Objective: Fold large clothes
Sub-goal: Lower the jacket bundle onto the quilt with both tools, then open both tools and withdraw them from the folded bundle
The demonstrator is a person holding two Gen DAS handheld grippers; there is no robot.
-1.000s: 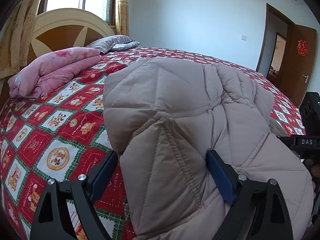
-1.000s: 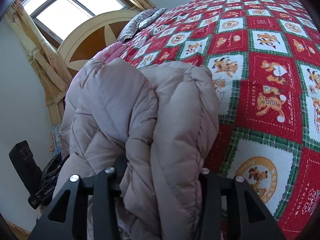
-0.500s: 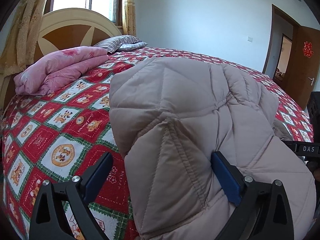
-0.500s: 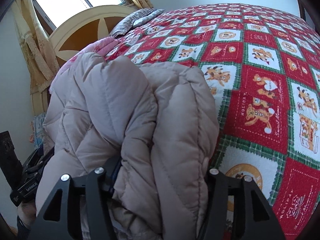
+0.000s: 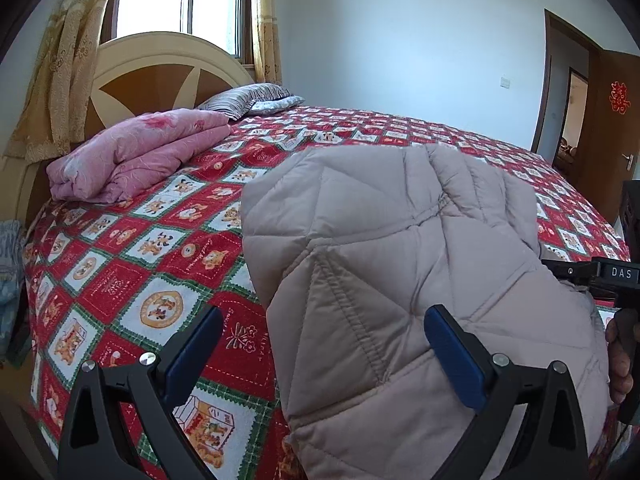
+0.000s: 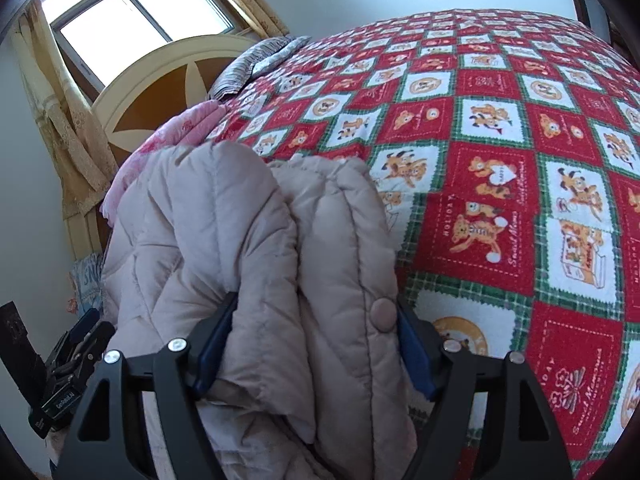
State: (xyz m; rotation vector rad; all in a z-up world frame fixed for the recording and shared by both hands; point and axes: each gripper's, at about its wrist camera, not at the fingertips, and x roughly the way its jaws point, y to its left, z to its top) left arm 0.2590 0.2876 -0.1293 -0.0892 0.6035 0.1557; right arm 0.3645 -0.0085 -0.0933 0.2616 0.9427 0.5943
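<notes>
A beige quilted puffer jacket [image 5: 380, 220] lies folded near the bed's front edge. My left gripper [image 5: 324, 314] stands wide open over its left edge. The left pad hangs clear above the bedspread and the right pad rests against the fabric. In the right wrist view the jacket's bunched fold [image 6: 240, 220], with a snap button [image 6: 382, 314], fills the gap of my right gripper [image 6: 316, 302]. Its jaws are opening, and the puffy fabric only brushes the pads. The right gripper's body [image 5: 600, 272] and the hand holding it show at the left view's right edge.
The bed wears a red, white and green bear-print spread [image 5: 160, 248]. A folded pink quilt [image 5: 140, 152] and striped pillows [image 5: 248, 100] lie by the arched headboard [image 5: 160, 64]. A brown door [image 5: 616, 120] stands at the far right. The spread's right half [image 6: 520, 120] is bare.
The right jaws have spread apart, loosening their hold on the jacket fold, which has puffed out. Both grippers have drawn back and risen slightly. The jacket stays on the bed.
</notes>
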